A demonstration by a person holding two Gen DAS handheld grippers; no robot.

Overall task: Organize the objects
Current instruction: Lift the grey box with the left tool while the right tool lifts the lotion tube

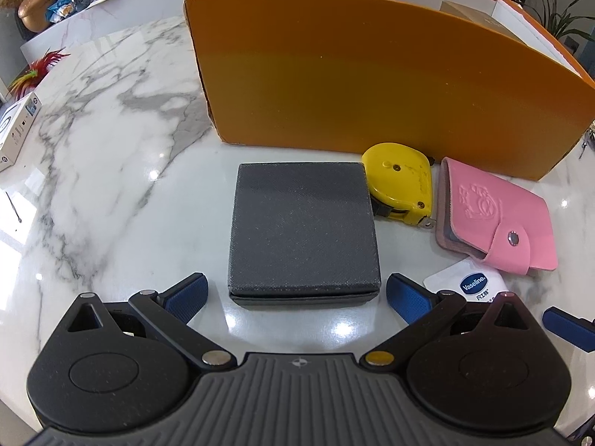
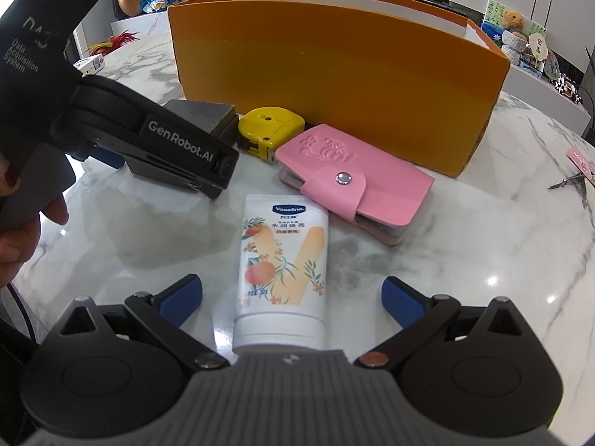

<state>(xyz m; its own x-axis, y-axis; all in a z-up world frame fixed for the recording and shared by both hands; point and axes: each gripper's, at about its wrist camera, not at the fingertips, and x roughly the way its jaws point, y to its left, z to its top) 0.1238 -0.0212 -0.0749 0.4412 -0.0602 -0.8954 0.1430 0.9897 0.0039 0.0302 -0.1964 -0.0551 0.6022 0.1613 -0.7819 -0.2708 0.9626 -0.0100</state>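
Far ahead-left: gold pot (image 1: 35, 9), snack packets (image 2: 154, 2); left: white carton (image 1: 16, 130), red-green feathers (image 1: 35, 70); far right: teddy bear (image 2: 515, 20), plant (image 1: 557, 15).

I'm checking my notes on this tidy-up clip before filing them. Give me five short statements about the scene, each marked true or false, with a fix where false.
1. The left gripper is open, with the grey box ahead between its fingers. True.
2. The tape measure is red. False: it is yellow.
3. The right gripper is open, with the Vaseline tube lying between its fingers. True.
4. The pink wallet is unsnapped and spread open. False: its flap is snapped shut.
5. The grey box is already inside the orange box. False: it lies on the marble table in front of it.
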